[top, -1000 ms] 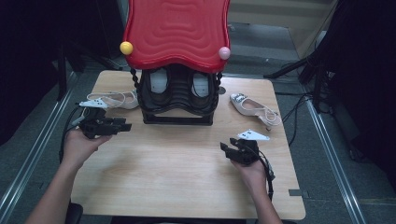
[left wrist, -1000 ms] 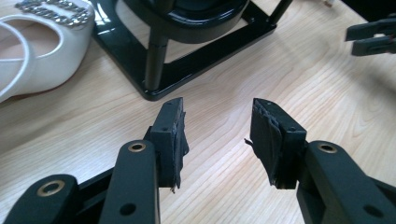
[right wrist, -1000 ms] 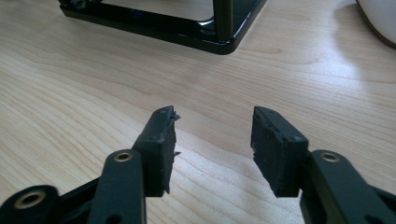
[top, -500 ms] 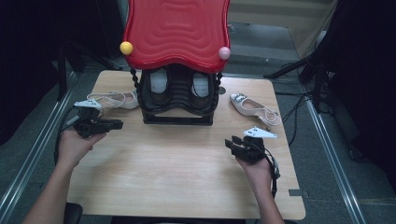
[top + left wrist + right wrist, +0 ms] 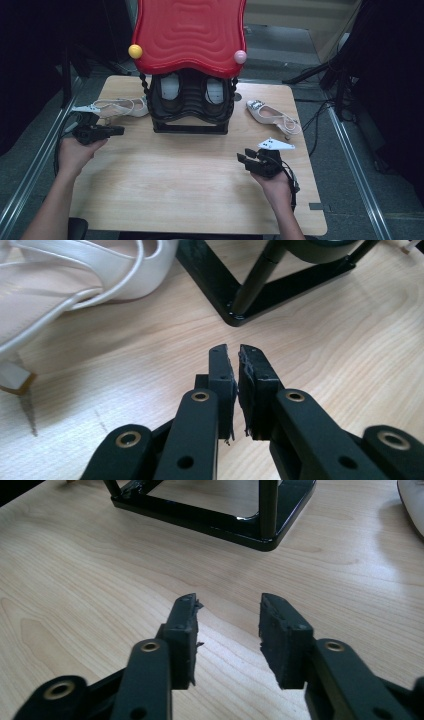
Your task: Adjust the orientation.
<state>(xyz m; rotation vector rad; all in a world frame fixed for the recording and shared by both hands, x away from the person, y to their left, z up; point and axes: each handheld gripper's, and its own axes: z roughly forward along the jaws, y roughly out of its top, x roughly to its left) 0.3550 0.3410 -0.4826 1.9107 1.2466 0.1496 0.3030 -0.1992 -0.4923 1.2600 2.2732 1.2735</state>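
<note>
My left gripper [image 5: 117,131] hovers low over the table's left side, pointing toward the black shoe rack [image 5: 190,125]. Its jaws have just been closing and stand almost together, with nothing between them [image 5: 232,352]. A white strappy sandal [image 5: 120,106] lies just beyond it, seen close up at the left in the left gripper view [image 5: 75,275]. My right gripper [image 5: 243,156] is at the front right, open and empty [image 5: 227,602]. Its jaws have just been opening. A second white sandal [image 5: 272,115] lies at the right of the rack.
The rack carries a red wavy top [image 5: 189,35] with a yellow ball [image 5: 135,51] and a pink ball [image 5: 240,56], and holds two dark shoes with pale insoles [image 5: 170,90]. Its black base frame [image 5: 210,520] stands ahead of both grippers. Bare wood [image 5: 180,185] spreads across the table's front.
The left hand has shifted a little toward the table's left edge and lower, and its jaws have come together. The right hand has stayed about where it was.
</note>
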